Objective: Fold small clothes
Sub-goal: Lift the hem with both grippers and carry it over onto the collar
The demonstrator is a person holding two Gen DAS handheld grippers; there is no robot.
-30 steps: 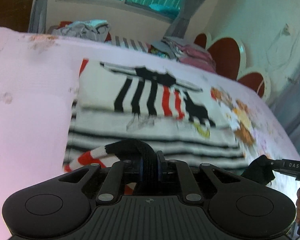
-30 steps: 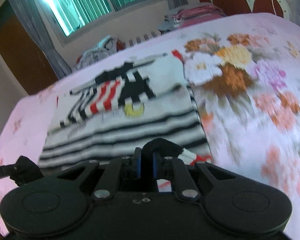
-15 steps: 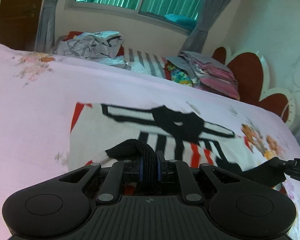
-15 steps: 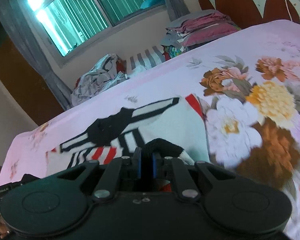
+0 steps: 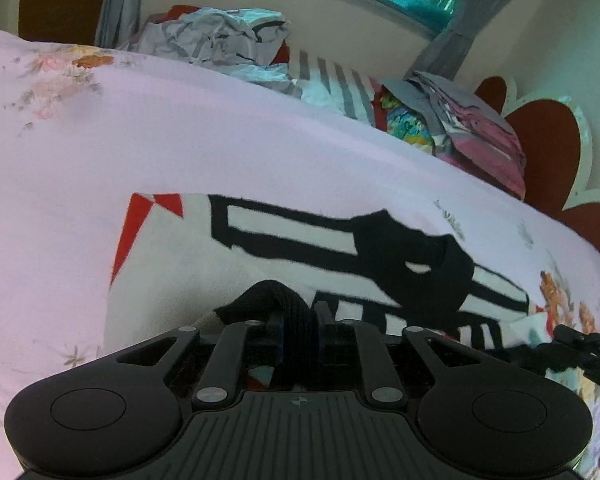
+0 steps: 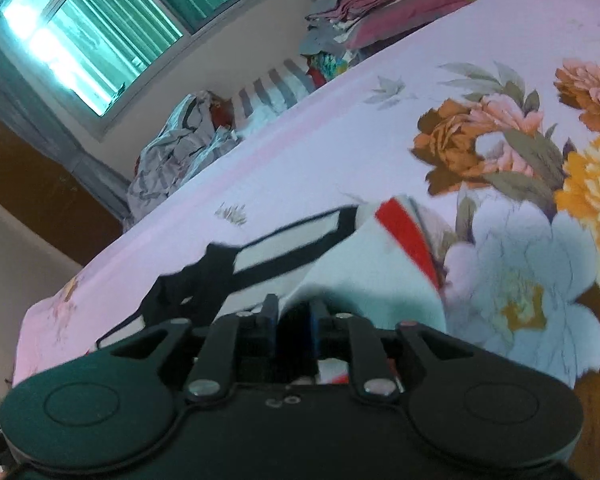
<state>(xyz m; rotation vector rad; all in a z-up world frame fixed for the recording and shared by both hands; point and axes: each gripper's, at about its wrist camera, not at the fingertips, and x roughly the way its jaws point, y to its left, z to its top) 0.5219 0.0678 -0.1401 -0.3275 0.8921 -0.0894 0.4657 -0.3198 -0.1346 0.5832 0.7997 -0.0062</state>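
Observation:
A white knit sweater [image 5: 260, 248] with black bars and red trim lies on the pink bed sheet [image 5: 220, 140]; the right wrist view shows it [image 6: 364, 280] too. Its black hem is folded over the body. My left gripper [image 5: 299, 320] sits low over the sweater, its jaws opening, and a thick black loop of hem still fills the gap between them. My right gripper [image 6: 294, 312] is at the sweater's right side with its jaws opening too. The gap there is dark and no hem bulges above the fingers. In the left wrist view the right gripper's tip [image 5: 572, 344] shows at the right edge.
A crumpled grey-white clothes pile [image 5: 220, 40] lies at the bed's far edge, with a striped cloth [image 5: 332, 80] and a folded stack [image 5: 472, 132] to its right. A red scalloped headboard [image 5: 548, 140] stands at the right. Large printed flowers [image 6: 520, 152] cover the sheet to the right.
Both grippers moved far across the sweater toward its neck end, carrying the hem over the striped lower part, which is now out of view. Both jaws have widened, and the right one's hem bulge is gone.

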